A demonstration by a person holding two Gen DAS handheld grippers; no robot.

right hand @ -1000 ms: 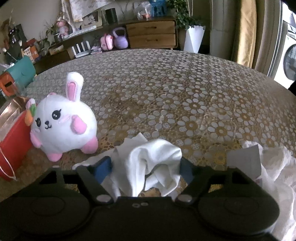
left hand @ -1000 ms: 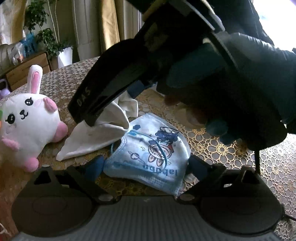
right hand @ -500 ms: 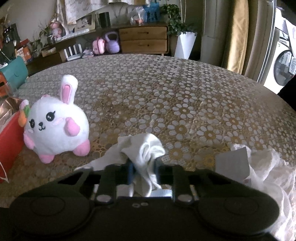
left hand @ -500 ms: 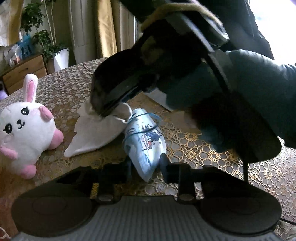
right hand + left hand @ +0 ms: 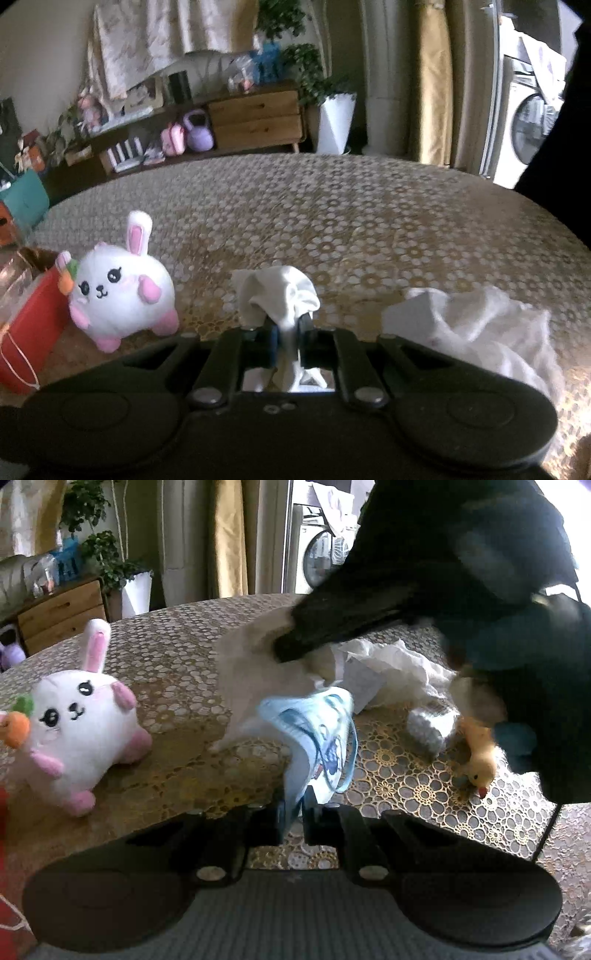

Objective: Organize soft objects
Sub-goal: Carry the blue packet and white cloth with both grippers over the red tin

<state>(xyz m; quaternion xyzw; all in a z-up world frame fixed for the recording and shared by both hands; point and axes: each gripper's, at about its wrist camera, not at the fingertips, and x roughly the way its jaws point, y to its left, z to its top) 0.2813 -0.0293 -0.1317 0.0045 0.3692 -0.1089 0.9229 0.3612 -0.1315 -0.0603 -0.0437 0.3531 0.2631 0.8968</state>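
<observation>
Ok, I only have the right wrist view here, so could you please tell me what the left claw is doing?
Observer: The left claw has just closed and is shut on the blue face mask.
Operator: Thank you. Is there anything near it that my view misses?
Observer: Yes, a small yellow duck toy lies on the tablecloth, to the right of the mask.

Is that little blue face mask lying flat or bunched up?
Bunched up: the face mask hangs crumpled from the shut left gripper.
</observation>
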